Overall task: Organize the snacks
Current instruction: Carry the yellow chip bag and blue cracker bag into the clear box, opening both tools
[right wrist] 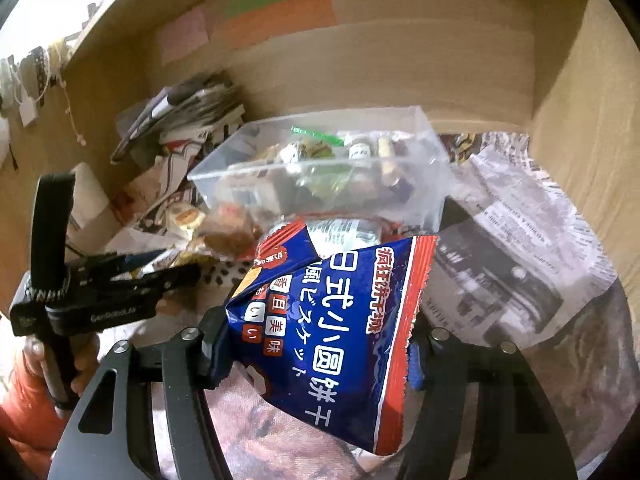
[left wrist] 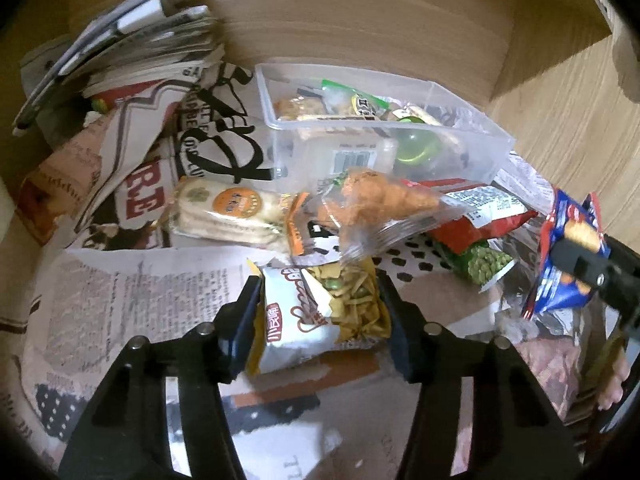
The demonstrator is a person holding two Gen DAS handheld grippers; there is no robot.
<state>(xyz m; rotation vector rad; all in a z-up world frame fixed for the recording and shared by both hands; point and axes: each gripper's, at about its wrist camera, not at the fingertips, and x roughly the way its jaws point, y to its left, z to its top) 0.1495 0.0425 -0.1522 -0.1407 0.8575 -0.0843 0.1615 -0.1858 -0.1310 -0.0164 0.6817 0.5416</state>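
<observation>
The left claw (left wrist: 320,312) is clamped on a white-and-yellow snack bag (left wrist: 316,316), one pad against each side, low over the newspaper (left wrist: 120,300) that covers the desk. The right claw (right wrist: 316,356) grips a blue biscuit bag (right wrist: 340,340), held clear of the desk at the near right. Farther back stands a clear box (left wrist: 472,148) with several snacks inside. Just near of it lie a cracker pack (left wrist: 228,212), an orange snack pack (left wrist: 372,204) and a red-green pea bag (left wrist: 476,240). A paper stack (left wrist: 132,48) sits far left.

Spread newspaper (left wrist: 132,292), stacked papers (left wrist: 132,44), wooden wall (right wrist: 400,48)
</observation>
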